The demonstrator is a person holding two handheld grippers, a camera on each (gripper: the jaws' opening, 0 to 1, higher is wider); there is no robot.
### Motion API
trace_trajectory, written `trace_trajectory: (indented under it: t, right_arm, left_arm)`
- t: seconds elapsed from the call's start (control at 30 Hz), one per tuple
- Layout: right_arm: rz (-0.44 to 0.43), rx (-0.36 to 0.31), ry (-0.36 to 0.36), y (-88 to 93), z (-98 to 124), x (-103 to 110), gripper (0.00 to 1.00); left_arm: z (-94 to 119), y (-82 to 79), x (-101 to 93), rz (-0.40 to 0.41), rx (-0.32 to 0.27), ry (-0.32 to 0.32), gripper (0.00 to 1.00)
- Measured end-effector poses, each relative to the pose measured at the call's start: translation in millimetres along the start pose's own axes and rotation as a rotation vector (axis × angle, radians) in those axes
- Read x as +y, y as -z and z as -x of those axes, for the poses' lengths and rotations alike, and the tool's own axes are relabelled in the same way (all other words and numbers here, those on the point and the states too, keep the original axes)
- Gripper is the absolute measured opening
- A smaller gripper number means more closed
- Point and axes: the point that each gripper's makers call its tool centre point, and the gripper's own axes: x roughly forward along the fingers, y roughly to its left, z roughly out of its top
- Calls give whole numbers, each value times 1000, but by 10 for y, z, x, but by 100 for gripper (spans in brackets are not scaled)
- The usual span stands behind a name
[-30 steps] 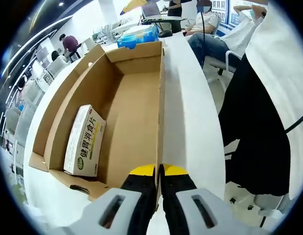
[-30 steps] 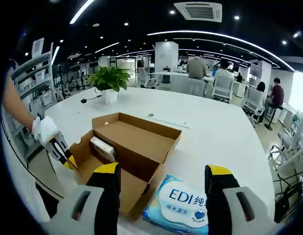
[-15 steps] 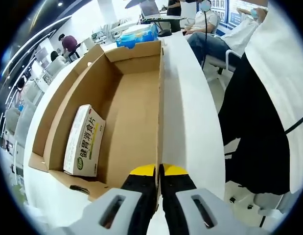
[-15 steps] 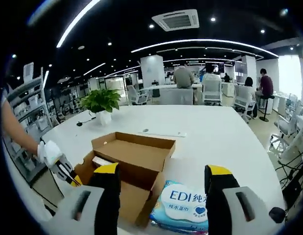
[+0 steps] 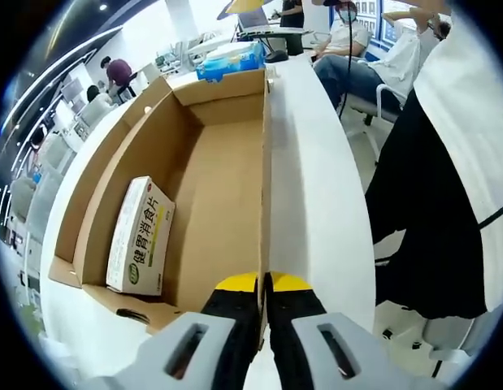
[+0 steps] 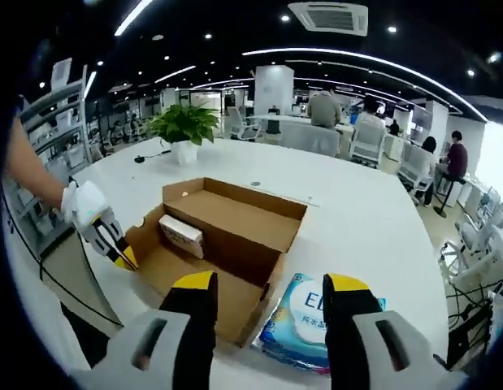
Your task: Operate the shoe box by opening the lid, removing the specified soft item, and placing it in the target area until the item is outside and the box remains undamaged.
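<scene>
Our right jaws have narrowed since a moment ago, with the wipes pack between them.

From the left in the right gripper view, we see the left gripper (image 6: 121, 253) pinched shut on the near wall of the open shoe box (image 6: 235, 244) (brown cardboard), a small medicine carton (image 6: 180, 236) lying inside it, then the blue wipes pack (image 6: 312, 329) on the white table (image 6: 357, 227) just beside the box. Our right gripper (image 6: 271, 296) hangs over that pack, jaws part open and gripping nothing. In the left gripper view, the left gripper (image 5: 263, 284) clamps the box wall (image 5: 266, 203).
</scene>
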Motion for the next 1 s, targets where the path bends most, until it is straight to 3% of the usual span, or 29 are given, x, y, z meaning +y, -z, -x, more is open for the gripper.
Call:
trace_trajectory:
  t: [0.1, 0.13, 0.3, 0.4, 0.5, 0.6, 0.63, 0.7, 0.73, 0.9, 1.0]
  right_arm:
    - [-3, 2, -29, 3, -30, 74, 51]
    - [45, 17, -26, 12, -48, 106, 51]
    - [111, 42, -41, 48, -118, 196, 46]
    - [110, 36, -50, 35, -186, 230, 45]
    - [89, 9, -95, -77, -230, 334, 46]
    - [-9, -71, -189, -303, -260, 523, 55]
    - [-11, -100, -208, -403, -250, 557, 57]
    - [17, -88, -193, -419, -242, 548, 57]
    - [67, -82, -179, -418, -275, 537, 56]
    - [79, -58, -192, -321, -400, 616, 48]
    - [120, 20, -191, -140, -485, 668, 43]
  left_arm:
    - [3, -2, -5, -2, -5, -6, 2]
    - [-1, 7, -9, -11, -11, -9, 2]
    - [-3, -1, -10, -10, -8, 5, 2]
    - [-1, -2, -17, -15, -11, 24, 2]
    - [-5, 2, -27, -24, -11, 31, 2]
    - [-11, 9, -35, -52, -14, 36, 2]
    - [-8, 13, -30, -44, -15, 37, 2]
    - [-13, 11, -47, -65, -13, 34, 2]
    - [-14, 13, -46, -62, -12, 34, 2]
    - [-16, 13, -42, -58, -13, 24, 2]
    - [-15, 12, -37, -61, -14, 14, 2]
